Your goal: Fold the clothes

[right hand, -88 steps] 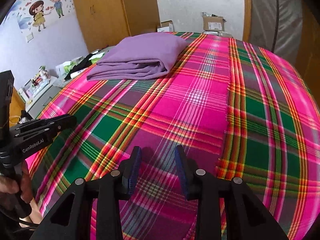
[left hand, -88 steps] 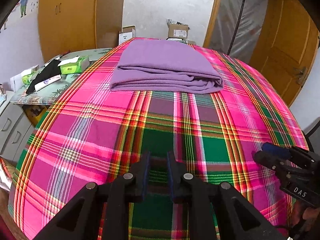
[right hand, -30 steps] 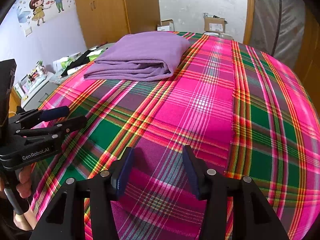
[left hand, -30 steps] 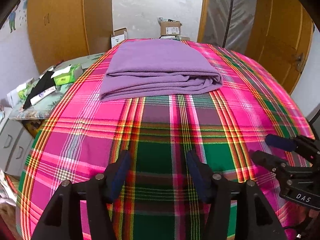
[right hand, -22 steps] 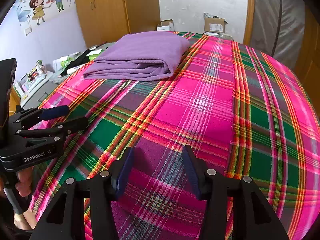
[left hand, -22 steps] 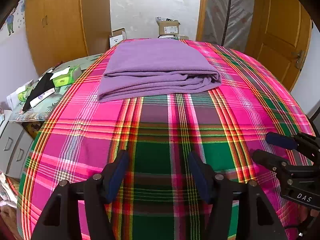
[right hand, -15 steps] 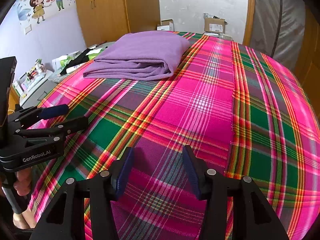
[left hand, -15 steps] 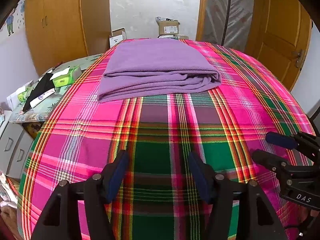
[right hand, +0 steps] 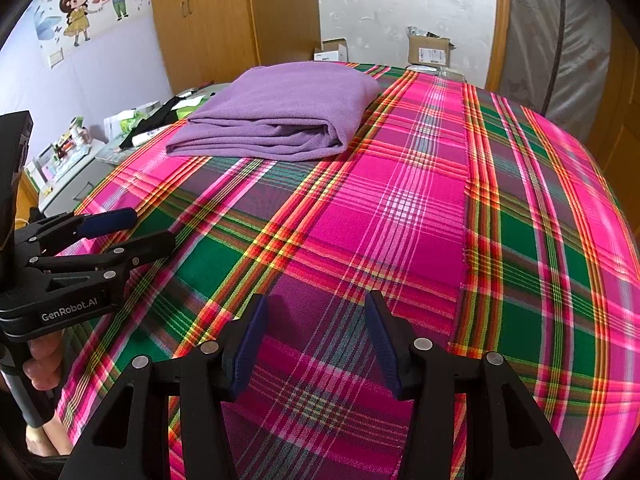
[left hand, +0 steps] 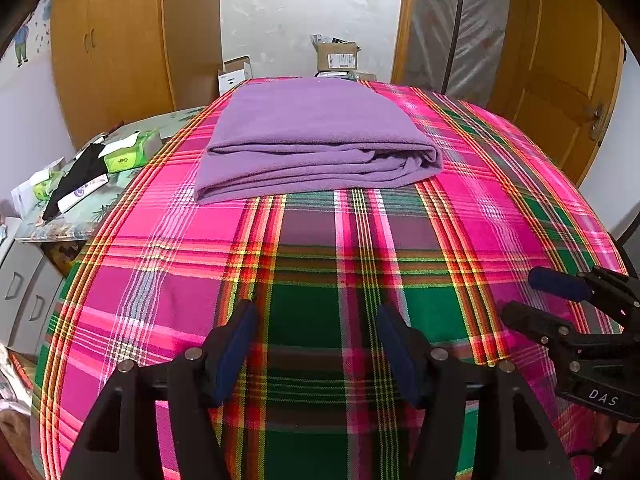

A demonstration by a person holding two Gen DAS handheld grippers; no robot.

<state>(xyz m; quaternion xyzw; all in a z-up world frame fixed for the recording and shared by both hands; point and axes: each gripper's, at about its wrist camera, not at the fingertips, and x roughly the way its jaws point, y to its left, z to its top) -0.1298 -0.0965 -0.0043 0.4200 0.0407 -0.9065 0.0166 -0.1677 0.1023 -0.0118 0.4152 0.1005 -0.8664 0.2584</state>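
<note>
A folded purple garment (left hand: 316,136) (right hand: 284,112) lies flat at the far end of a bed covered by a pink and green plaid sheet (left hand: 320,248) (right hand: 400,208). My left gripper (left hand: 314,322) hovers open over the near part of the sheet, well short of the garment, with nothing between its fingers. My right gripper (right hand: 314,310) is open too, empty, over the sheet to the right. Each gripper shows in the other's view: the right gripper (left hand: 532,294) at the right edge, the left gripper (right hand: 136,226) at the left edge, held by a hand (right hand: 40,364).
A side table (left hand: 80,208) left of the bed carries tissue packs (left hand: 128,152) and small items. Wooden wardrobes (left hand: 112,48) stand behind it. Cardboard boxes (left hand: 336,56) sit past the bed's far end. A wooden door (left hand: 560,80) is on the right.
Both grippers have opened wider since 2.9 s ago and moved slightly nearer the garment. Over the last half second nothing visibly moves.
</note>
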